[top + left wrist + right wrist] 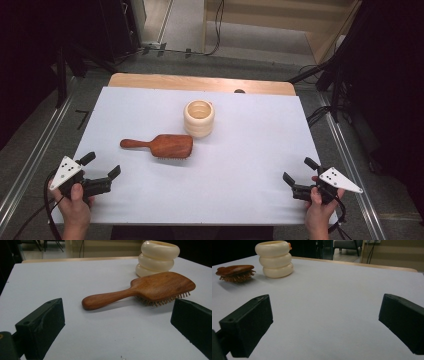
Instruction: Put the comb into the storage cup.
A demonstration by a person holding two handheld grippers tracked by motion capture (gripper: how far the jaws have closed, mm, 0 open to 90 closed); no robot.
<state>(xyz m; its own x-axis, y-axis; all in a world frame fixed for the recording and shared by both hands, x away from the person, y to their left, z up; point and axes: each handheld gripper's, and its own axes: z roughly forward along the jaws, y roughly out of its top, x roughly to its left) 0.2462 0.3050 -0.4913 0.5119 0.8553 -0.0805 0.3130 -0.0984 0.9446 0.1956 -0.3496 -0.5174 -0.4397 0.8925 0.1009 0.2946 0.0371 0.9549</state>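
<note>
A brown wooden hairbrush (162,145) lies bristles down near the middle of the white table top (240,170), its handle pointing left. Just behind it stands a cream ribbed cup (199,118), upright and open at the top. My left gripper (103,165) rests low at the front left, open with nothing between its jaws; from its own camera the hairbrush (140,291) and cup (157,258) lie ahead. My right gripper (299,170) sits at the front right, also open with bare table between its jaws; from there the cup (275,258) and hairbrush (235,272) sit far off at the left.
A wooden strip (200,82) runs along the table's far edge. Dark stands and cables flank the table on both sides. Wide bare surface separates the two grippers from the hairbrush and cup.
</note>
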